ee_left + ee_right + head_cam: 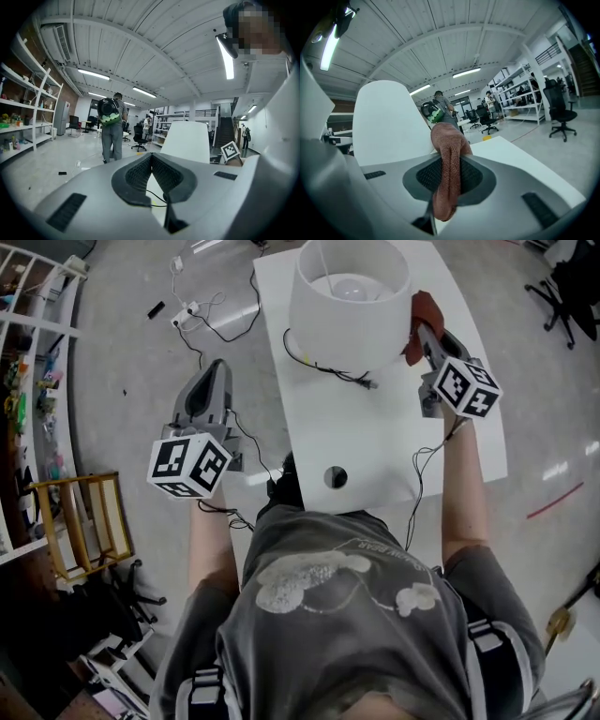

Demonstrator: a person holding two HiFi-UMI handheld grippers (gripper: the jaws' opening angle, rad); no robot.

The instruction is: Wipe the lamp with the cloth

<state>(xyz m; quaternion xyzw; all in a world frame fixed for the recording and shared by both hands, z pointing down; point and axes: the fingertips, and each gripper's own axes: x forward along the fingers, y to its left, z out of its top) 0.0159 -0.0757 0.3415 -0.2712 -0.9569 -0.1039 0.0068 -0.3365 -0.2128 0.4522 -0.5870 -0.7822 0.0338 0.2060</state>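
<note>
Head view: the lamp [349, 287] stands at the far end of the white worktop [375, 446]. The right tool [424, 334] brings the rust-brown cloth [419, 315] against its shade [337, 334], perhaps touching. The left tool [216, 371] hangs over the floor, well apart.

Left gripper view: its jaws meet on nothing.

Right gripper view: jaws clamp the soft, limp cloth. The shade looks light and tippy, so steady it low.
</note>
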